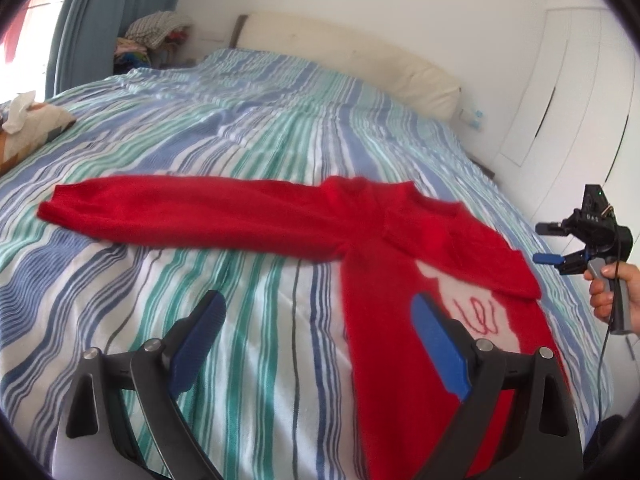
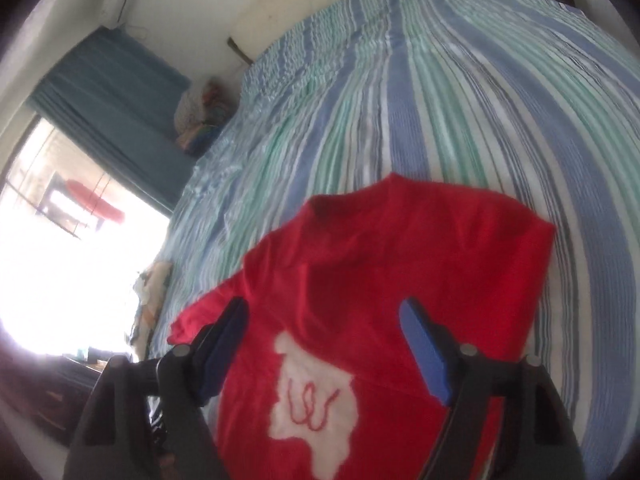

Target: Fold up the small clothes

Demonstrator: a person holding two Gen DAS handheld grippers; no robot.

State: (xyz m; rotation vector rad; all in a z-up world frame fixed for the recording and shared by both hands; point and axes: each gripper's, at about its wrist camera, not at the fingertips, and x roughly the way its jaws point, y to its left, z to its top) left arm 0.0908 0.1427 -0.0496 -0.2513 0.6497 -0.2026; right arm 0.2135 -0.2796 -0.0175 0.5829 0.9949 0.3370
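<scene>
The sleeve stretches far left across the bed; the sweater lies face up at centre-right, its right sleeve apparently folded in. The fold seems part done. Next, the left sleeve likely needs pinching near its cuff and carrying right over the body. The left tool hangs open, empty, above the hem; the right tool is open too, over the sweater's chest.

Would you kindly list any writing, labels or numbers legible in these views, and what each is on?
Red squiggle on the white patch of the red sweater: looped stitching, not clearly letters.
Marking on the right hand-held gripper: too small and blurred to read.
Nothing else carries text.
</scene>
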